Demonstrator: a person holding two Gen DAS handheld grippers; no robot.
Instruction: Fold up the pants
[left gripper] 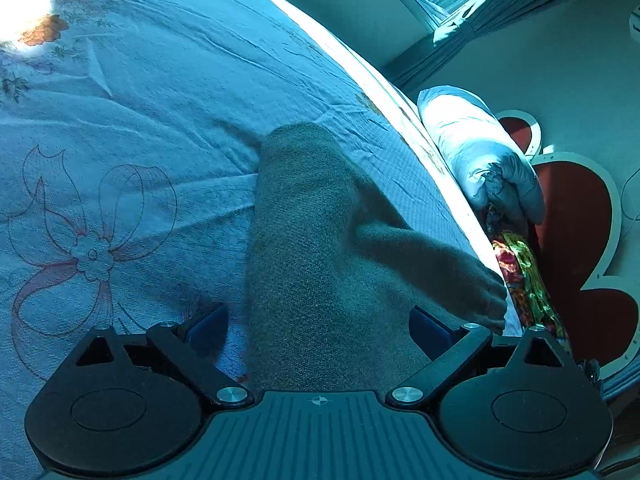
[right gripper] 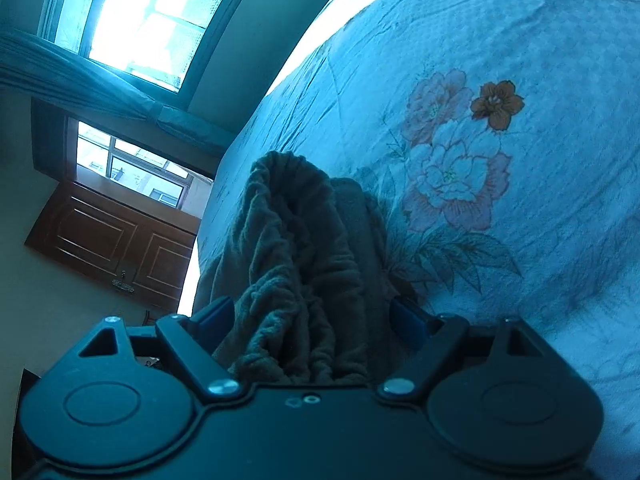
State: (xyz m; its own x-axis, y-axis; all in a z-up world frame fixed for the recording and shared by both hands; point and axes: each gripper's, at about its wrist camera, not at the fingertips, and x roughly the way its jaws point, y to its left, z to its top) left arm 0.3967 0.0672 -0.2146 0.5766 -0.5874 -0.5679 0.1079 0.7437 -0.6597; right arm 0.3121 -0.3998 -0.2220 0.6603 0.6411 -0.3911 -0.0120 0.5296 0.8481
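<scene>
Grey-brown fleece pants [left gripper: 316,248] lie on a pale floral bedsheet [left gripper: 132,112]. In the left wrist view a pant leg runs from between my left gripper's [left gripper: 318,320] blue fingers [left gripper: 210,322] out over the bed, with the second leg [left gripper: 448,276] branching to the right. In the right wrist view the gathered waistband [right gripper: 292,248] bunches between my right gripper's [right gripper: 308,316] blue fingers [right gripper: 408,320]. Both grippers' jaws stand wide apart with cloth filling the gap. The fingertips are hidden by the fabric.
The bed edge [left gripper: 400,92] runs along the right in the left wrist view, with a pale pillow [left gripper: 476,152], colourful cloth [left gripper: 524,276] and a red flower-shaped headboard [left gripper: 576,232] beyond. The right wrist view shows windows [right gripper: 152,20], a curtain [right gripper: 76,76] and a wooden cabinet [right gripper: 116,240].
</scene>
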